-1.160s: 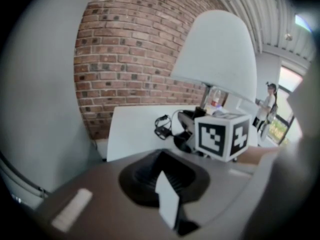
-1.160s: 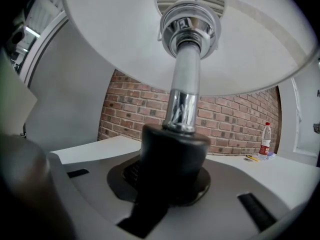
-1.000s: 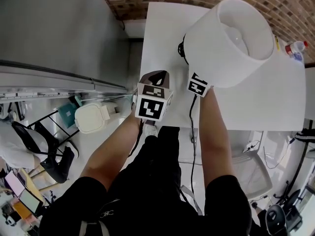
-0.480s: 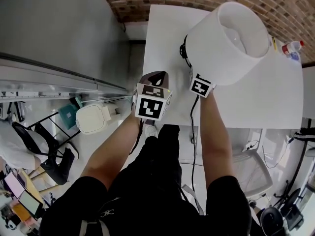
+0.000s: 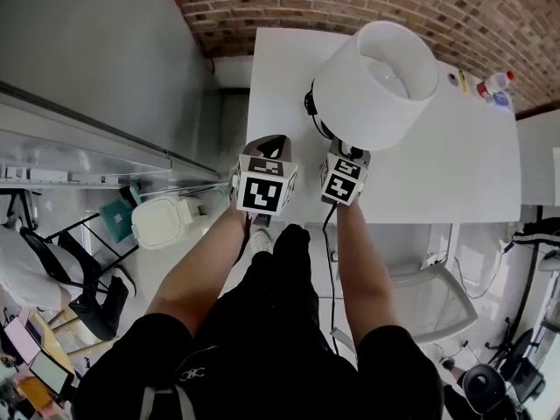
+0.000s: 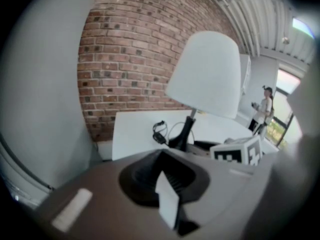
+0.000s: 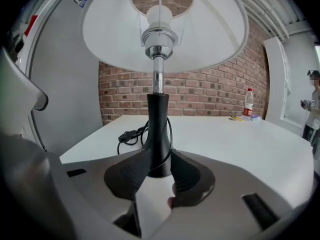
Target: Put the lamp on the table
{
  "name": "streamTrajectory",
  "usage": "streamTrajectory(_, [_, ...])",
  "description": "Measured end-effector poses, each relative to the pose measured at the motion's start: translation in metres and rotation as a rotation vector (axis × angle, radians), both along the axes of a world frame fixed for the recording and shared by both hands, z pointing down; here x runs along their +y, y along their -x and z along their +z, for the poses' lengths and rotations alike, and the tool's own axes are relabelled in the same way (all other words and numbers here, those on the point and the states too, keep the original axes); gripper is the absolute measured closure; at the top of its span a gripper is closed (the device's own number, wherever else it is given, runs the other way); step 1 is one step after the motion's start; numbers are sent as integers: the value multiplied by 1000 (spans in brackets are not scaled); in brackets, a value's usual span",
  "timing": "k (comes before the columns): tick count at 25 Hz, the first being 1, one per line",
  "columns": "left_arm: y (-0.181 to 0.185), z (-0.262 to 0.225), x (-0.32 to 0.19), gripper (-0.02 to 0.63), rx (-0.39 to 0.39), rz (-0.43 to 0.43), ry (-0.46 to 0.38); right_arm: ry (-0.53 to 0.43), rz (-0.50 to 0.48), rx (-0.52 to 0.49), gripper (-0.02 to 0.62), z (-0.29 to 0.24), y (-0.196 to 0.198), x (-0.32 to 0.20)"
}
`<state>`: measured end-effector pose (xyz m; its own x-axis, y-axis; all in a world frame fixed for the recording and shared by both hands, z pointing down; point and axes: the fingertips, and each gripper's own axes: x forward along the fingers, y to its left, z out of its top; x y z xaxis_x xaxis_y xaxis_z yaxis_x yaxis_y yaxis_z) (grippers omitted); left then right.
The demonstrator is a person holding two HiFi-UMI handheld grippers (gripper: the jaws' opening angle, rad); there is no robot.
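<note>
1. Step: set-down. The lamp (image 5: pixel 374 81) looks upright on the table (image 5: pixel 464 164), near the front edge.
2. R gripper (image 7: pixel 159 171) jaws just been closing, pads on lamp stem (image 7: pixel 158 134); L gripper (image 6: pixel 167 186) pinched together, empty.
3. Next: prob. steady it, then let go.

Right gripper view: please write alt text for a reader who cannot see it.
The right gripper, whose jaws have just been closing, grips the black stem of a white-shaded lamp on a white table. Behind are a brick wall and a bottle.
</note>
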<state>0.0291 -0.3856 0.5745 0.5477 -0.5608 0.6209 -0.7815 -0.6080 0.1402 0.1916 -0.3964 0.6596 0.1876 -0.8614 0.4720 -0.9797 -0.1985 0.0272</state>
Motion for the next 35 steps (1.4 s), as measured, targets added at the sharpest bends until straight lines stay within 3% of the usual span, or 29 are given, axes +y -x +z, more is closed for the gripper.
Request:
streamTrajectory(3, [3, -10, 5, 606, 18, -18, 1, 69, 34, -59, 525, -6, 4, 24])
streamTrajectory(8, [1, -36, 14, 606, 49, -26, 7, 143, 81, -95, 562, -40, 14, 51])
streamTrajectory(13, [1, -57, 29, 606, 52, -35, 22, 124, 88, -143, 574, -82, 27, 64])
streamTrajectory(16, [-2, -62, 38, 606, 42, -10, 14, 96, 100, -110, 574, -100, 21, 65])
streamTrajectory(20, [-6, -67, 43, 606, 45, 23, -7, 139, 109, -108, 574, -79, 18, 75])
streamTrajectory(21, [-7, -68, 45, 606, 44, 33, -13, 135, 105, -96, 572, -78, 19, 78])
streamTrajectory(23, [-8, -68, 47, 606, 42, 45, -16, 112, 94, -76, 494, -81, 23, 85])
streamTrajectory(25, [-5, -68, 48, 606, 40, 36, -11, 113, 90, -71, 465, -76, 29, 95])
streamTrajectory(27, [-3, -70, 49, 606, 42, 28, -11, 105, 100, -55, 493, -80, 33, 105])
streamTrajectory(29, [-3, -72, 50, 606, 49, 31, -17, 73, 105, -40, 587, -93, 36, 111])
streamTrajectory(35, [-9, -89, 58, 606, 84, 58, -55, -22, 69, -71, 597, -148, 48, 119])
